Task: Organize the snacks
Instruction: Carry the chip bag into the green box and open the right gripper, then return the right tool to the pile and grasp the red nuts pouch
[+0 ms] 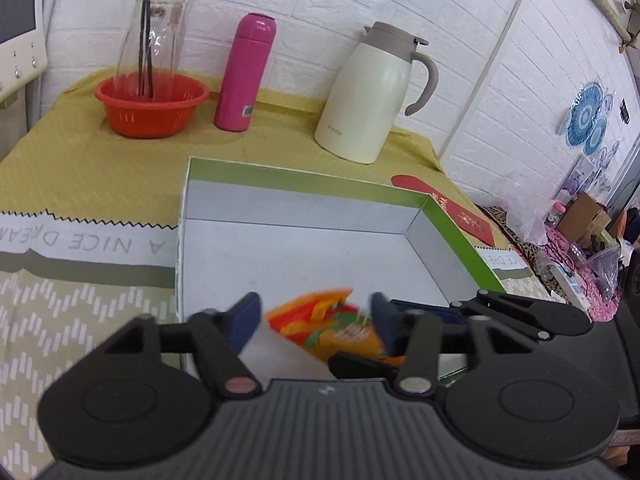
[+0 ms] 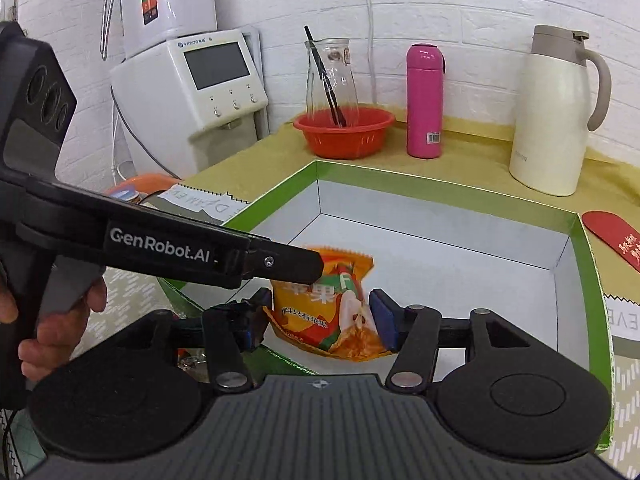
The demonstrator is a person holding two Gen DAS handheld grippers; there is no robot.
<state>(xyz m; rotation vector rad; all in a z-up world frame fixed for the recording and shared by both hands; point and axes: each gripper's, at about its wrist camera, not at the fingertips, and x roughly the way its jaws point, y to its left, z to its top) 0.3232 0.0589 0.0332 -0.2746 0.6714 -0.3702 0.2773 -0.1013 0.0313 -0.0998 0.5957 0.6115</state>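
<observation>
Snack packet dead ahead between my right gripper pads, long axis upright | jaws spread, released | left gripper alongside, also released

In the left wrist view, a box fills the middle of the frame, on a table. A snack packet lies in the box's lower part. Behind it, across the upper frame, stand a basket holding a glass carafe, a bottle and, rightmost, a jug.
</observation>
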